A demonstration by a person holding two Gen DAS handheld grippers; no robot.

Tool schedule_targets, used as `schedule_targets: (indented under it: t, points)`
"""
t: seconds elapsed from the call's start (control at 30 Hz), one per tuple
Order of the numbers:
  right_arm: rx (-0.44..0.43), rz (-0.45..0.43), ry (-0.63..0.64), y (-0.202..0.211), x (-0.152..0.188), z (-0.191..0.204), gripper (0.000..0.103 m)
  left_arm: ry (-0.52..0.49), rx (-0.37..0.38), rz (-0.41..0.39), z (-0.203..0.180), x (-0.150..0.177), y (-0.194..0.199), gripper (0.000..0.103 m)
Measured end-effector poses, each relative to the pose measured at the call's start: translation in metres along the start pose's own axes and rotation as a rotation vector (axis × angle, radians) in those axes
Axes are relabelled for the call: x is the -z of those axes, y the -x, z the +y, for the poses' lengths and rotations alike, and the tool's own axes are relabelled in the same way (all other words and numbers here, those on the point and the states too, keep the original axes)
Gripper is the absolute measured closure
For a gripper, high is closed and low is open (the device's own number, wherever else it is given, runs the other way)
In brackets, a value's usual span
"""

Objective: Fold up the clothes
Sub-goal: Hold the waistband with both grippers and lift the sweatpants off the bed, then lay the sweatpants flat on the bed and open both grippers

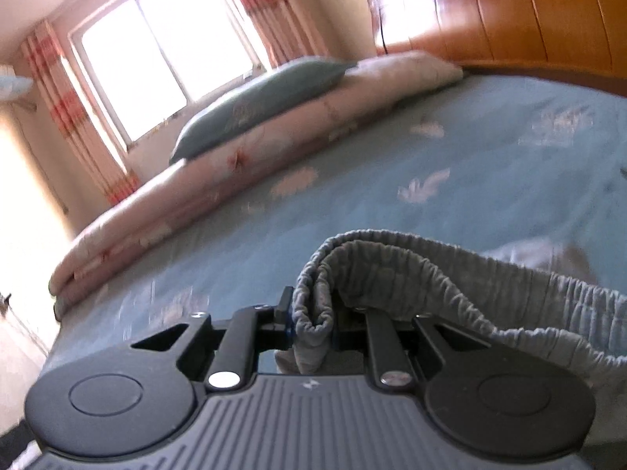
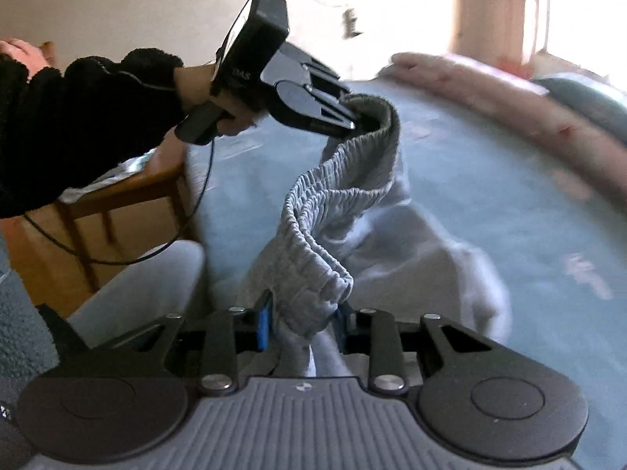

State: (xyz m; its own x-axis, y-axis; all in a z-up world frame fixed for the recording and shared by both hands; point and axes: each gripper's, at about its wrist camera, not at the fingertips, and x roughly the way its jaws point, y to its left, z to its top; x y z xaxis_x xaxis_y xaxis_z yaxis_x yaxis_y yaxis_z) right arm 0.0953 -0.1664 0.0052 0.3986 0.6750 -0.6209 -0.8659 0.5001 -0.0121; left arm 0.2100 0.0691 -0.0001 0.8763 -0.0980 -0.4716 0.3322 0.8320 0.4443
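Observation:
Grey trousers with a gathered elastic waistband hang lifted above a blue patterned bed sheet. My left gripper is shut on one bunched end of the waistband. In the right wrist view the left gripper, held by a hand in a black fleece sleeve, grips the far end of the waistband. My right gripper pinches the near end between its blue pads. The band spans between the two grippers, and the legs trail down onto the bed sheet.
A folded pink quilt with a teal pillow lies along the far side of the bed. An orange wooden headboard stands at the back right. A wooden stool or table and the person's knee are beside the bed.

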Motion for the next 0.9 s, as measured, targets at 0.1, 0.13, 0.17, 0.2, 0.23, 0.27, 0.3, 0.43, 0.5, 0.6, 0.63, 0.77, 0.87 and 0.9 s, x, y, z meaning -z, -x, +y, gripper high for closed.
schedule_targets:
  t: [0.1, 0.13, 0.17, 0.2, 0.23, 0.27, 0.3, 0.43, 0.5, 0.6, 0.63, 0.77, 0.87, 0.9]
  points:
    - [0.112, -0.034, -0.043, 0.024, 0.005, -0.008, 0.069, -0.006, 0.006, -0.047, -0.016, -0.033, -0.009, 0.087]
    - [0.145, -0.044, -0.06, 0.032, 0.009, -0.012, 0.069, -0.016, 0.011, -0.061, -0.025, -0.045, -0.013, 0.087]
    - [0.179, -0.053, -0.083, 0.04, 0.014, -0.016, 0.07, -0.026, 0.017, -0.076, -0.033, -0.057, -0.017, 0.087]
    - [0.214, -0.062, -0.109, 0.049, 0.02, -0.021, 0.07, -0.037, 0.023, -0.089, -0.043, -0.071, -0.022, 0.088]
    - [0.248, -0.071, -0.135, 0.057, 0.027, -0.026, 0.07, -0.05, 0.033, -0.1, -0.053, -0.082, -0.028, 0.088]
    - [0.283, -0.08, -0.16, 0.066, 0.033, -0.031, 0.07, -0.062, 0.043, -0.11, -0.063, -0.093, -0.033, 0.088]
    - [0.318, -0.089, -0.186, 0.074, 0.039, -0.036, 0.07, -0.072, 0.055, -0.124, -0.072, -0.105, -0.038, 0.088]
    - [0.431, -0.12, -0.292, 0.104, 0.068, -0.057, 0.071, -0.112, 0.106, -0.162, -0.118, -0.148, -0.06, 0.088]
    - [0.475, -0.143, -0.353, 0.115, 0.082, -0.066, 0.071, -0.125, 0.129, -0.17, -0.143, -0.166, -0.072, 0.088]
    - [0.539, -0.167, -0.43, 0.128, 0.102, -0.079, 0.073, -0.147, 0.161, -0.17, -0.178, -0.187, -0.09, 0.088]
    - [0.55, -0.176, -0.455, 0.131, 0.108, -0.083, 0.077, -0.161, 0.169, -0.171, -0.191, -0.193, -0.097, 0.088]
    - [0.594, -0.202, -0.554, 0.137, 0.135, -0.098, 0.08, -0.196, 0.205, -0.177, -0.24, -0.209, -0.117, 0.088]
    - [0.606, -0.207, -0.629, 0.139, 0.158, -0.111, 0.081, -0.216, 0.242, -0.173, -0.272, -0.22, -0.132, 0.088]
    - [0.61, -0.208, -0.652, 0.139, 0.164, -0.115, 0.081, -0.225, 0.253, -0.172, -0.282, -0.224, -0.136, 0.088]
